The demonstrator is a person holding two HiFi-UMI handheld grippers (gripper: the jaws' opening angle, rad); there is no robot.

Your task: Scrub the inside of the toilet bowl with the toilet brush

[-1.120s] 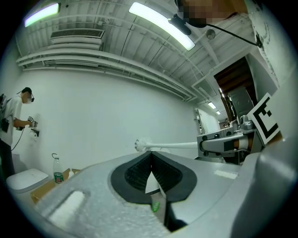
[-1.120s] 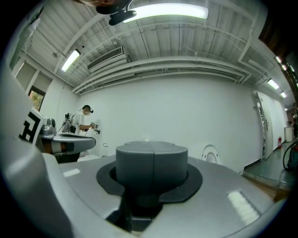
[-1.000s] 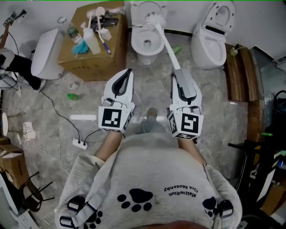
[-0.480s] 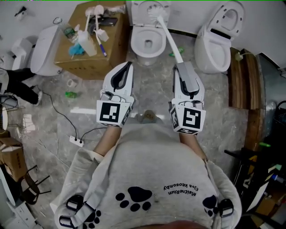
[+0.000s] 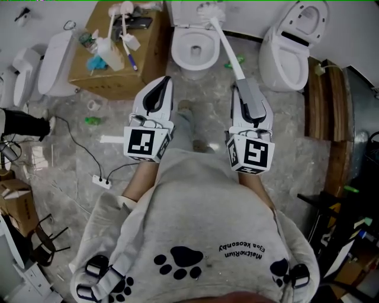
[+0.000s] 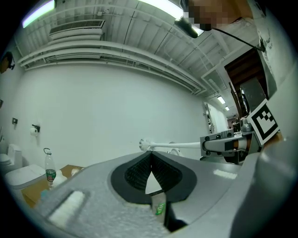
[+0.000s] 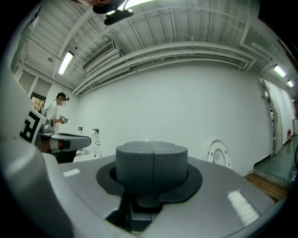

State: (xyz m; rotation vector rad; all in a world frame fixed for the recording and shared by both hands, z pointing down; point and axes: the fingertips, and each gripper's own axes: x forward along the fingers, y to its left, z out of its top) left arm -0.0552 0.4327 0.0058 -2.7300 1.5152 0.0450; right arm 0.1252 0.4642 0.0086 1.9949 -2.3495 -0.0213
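A white toilet [image 5: 177, 56] with its seat up stands at top centre of the head view. My right gripper [image 5: 240, 84] is shut on the white handle of the toilet brush [image 5: 225, 44]. The handle slants up-left, and the bristle head [image 5: 206, 10] is over the back of the bowl by the raised lid. In the right gripper view the shut jaws [image 7: 152, 149] hide the handle. My left gripper [image 5: 162, 87] is shut and holds nothing, to the left in front of the toilet. From the left gripper view [image 6: 150, 156] the brush [image 6: 170, 146] crosses level on the right.
A cardboard box [image 5: 106, 77] with bottles and brushes stands left of the toilet. A second toilet [image 5: 293, 50] is at the right, with a wooden bench [image 5: 323, 94] beyond it. White fixtures [image 5: 53, 56] sit far left. A power strip [image 5: 99, 180] and its cable lie on the floor.
The person has stepped forward; the toilet and box lie closer to the grippers. The brush head has moved from over the seat toward the back of the bowl. Both grippers stay shut.
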